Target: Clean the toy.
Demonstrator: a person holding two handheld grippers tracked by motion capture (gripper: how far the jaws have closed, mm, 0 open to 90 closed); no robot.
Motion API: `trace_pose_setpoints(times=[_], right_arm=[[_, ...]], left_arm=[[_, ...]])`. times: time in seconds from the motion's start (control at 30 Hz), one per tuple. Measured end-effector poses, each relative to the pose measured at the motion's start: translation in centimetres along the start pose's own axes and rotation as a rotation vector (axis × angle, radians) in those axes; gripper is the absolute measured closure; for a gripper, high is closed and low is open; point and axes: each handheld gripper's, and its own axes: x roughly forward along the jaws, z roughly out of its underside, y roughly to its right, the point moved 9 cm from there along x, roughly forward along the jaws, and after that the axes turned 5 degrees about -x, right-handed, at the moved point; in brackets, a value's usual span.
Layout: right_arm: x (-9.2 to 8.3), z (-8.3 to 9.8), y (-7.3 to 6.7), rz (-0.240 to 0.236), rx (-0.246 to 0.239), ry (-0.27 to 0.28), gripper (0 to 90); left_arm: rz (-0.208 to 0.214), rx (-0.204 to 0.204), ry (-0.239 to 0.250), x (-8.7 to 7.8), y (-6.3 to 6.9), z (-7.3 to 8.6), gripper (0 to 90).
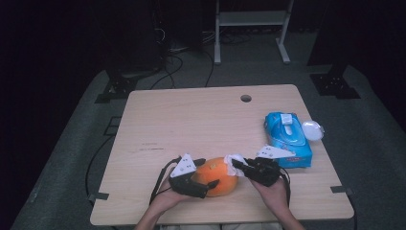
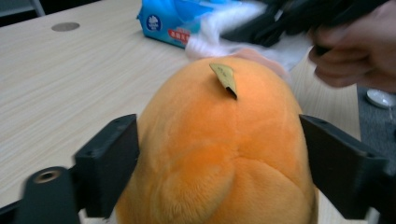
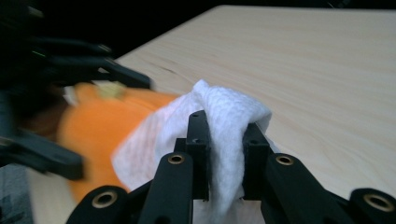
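Left gripper (image 1: pixel 210 184): jaws apart, one on each flank of the round orange plush toy (image 2: pixel 219 154); whether the pads press into the plush I cannot tell.
Toy: rests at the near edge of the pale wooden bench (image 1: pixel 191 120), between both hands; likely soft, light and squashy, so best held across its broad sides.
Right gripper (image 3: pixel 225 140): clamped on a white textured wipe (image 3: pixel 229 116), which lies against the toy's far end.
Wipe: limp and thin; probably tears easily.
Far right: blue wipe pack (image 1: pixel 287 139), its lid open.
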Motion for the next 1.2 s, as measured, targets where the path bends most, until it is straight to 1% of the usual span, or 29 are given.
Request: trace_pose_setpoints(times=[0.03,0.07,0.13,0.17,0.27,0.3,0.37,0.4,0.43,0.47,0.5,0.57,0.6,0.63,0.67,0.73,0.77,0.8,0.83,0.87,0.9,0.93,1.0,1.03,1.07,1.1,1.13,1.17,1.2], right_arm=[[0.0,-0.5,-0.8,-0.023,-0.018,0.016,77.1],[-0.1,-1.1,-1.6,-0.043,-0.046,0.031,77.1],[0.0,-1.6,-2.8,-0.052,-0.104,0.029,77.2],[0.1,-1.4,-2.9,-0.048,-0.115,0.019,77.5],[0.4,-0.4,-1.9,-0.046,-0.078,-0.001,77.5],[0.4,-0.2,-1.5,-0.033,-0.078,-0.006,77.5],[0.3,-0.2,-0.9,-0.021,-0.07,-0.008,77.4],[0.2,-0.3,-0.9,-0.018,-0.07,-0.008,77.4],[0.1,-0.5,-1.1,-0.012,-0.074,-0.002,77.4],[-0.1,-0.8,-1.5,-0.016,-0.085,0.007,77.4],[-0.2,-1.2,-2.1,-0.026,-0.109,0.02,77.4],[-0.3,-1.8,-3.4,-0.049,-0.158,0.026,77.4],[-0.2,-1.7,-3.6,-0.039,-0.182,0.014,77.5],[0.0,-1.4,-3.5,-0.03,-0.19,0.001,77.5],[0.1,-1.1,-3.1,-0.027,-0.18,-0.009,77.5],[0.1,-0.6,-2.2,-0.008,-0.165,-0.021,77.4],[0.1,-0.6,-2.0,-0.009,-0.145,-0.019,77.5],[0.0,-0.8,-1.9,-0.007,-0.142,-0.015,77.5],[-0.2,-1.1,-2.1,0.0,-0.153,-0.005,77.4],[-0.4,-1.5,-2.5,-0.009,-0.158,0.011,77.4],[-0.6,-1.9,-3.2,-0.03,-0.166,0.028,77.4],[-0.6,-2.2,-3.9,-0.042,-0.189,0.032,77.4],[-0.2,-2.3,-5.6,-0.072,-0.231,0.022,77.4],[0.1,-2.2,-6.2,-0.068,-0.263,0.009,77.4],[0.4,-1.9,-6.4,-0.053,-0.289,-0.007,77.5],[0.5,-1.8,-6.3,-0.054,-0.29,-0.013,77.5],[0.4,-1.8,-5.9,-0.052,-0.274,-0.013,77.6],[0.3,-1.7,-5.3,-0.036,-0.259,-0.016,77.5],[0.3,-1.6,-4.4,-0.009,-0.258,-0.018,77.5]], left_arm=[[0.005,0.015,0.003,0.2,0.4,-0.1,21.4],[0.008,0.036,-0.002,0.4,0.9,-0.2,22.7],[0.008,0.071,-0.01,0.7,1.6,-0.4,22.5],[0.01,0.07,-0.014,0.7,1.6,-0.4,20.7],[0.024,0.024,-0.002,0.3,1.0,-0.4,15.1],[0.024,0.004,-0.002,0.3,0.8,-0.4,13.6],[0.03,-0.011,-0.004,0.4,0.8,-0.3,12.2],[0.026,-0.005,-0.005,0.5,0.9,-0.3,14.6],[0.017,0.013,-0.009,0.6,0.9,-0.2,18.9],[0.006,0.023,-0.002,0.7,1.0,-0.3,21.9],[-0.001,0.019,0.0,0.8,1.0,-0.5,22.8],[-0.005,0.019,-0.008,0.9,1.1,-0.6,22.1],[0.005,0.018,-0.006,0.8,1.1,-0.5,20.2],[0.021,0.007,-0.004,0.6,1.1,-0.5,17.6],[0.038,-0.013,-0.006,0.4,1.0,-0.4,15.3],[0.039,-0.027,-0.006,0.0,0.7,-0.3,14.3],[0.042,-0.035,-0.01,0.0,0.7,-0.3,14.7],[0.038,-0.029,-0.013,0.0,0.7,-0.2,17.3],[0.026,-0.014,-0.01,0.1,0.8,-0.3,21.5],[0.024,-0.01,-0.008,0.3,1.0,-0.4,23.8],[0.017,-0.005,-0.005,0.5,1.2,-0.6,24.9],[0.009,-0.005,0.003,0.8,1.4,-0.8,25.2],[0.006,0.019,-0.002,1.2,2.0,-0.8,25.2],[-0.003,0.031,-0.015,1.2,2.0,-0.6,25.1],[0.0,0.034,-0.016,1.1,1.9,-0.4,25.0],[0.008,0.031,-0.017,0.9,1.7,-0.3,25.3],[0.011,0.018,-0.017,0.7,1.5,-0.2,25.6],[0.013,0.013,-0.021,0.5,1.2,0.0,25.7],[0.015,0.007,-0.025,0.3,0.8,0.2,25.8]])
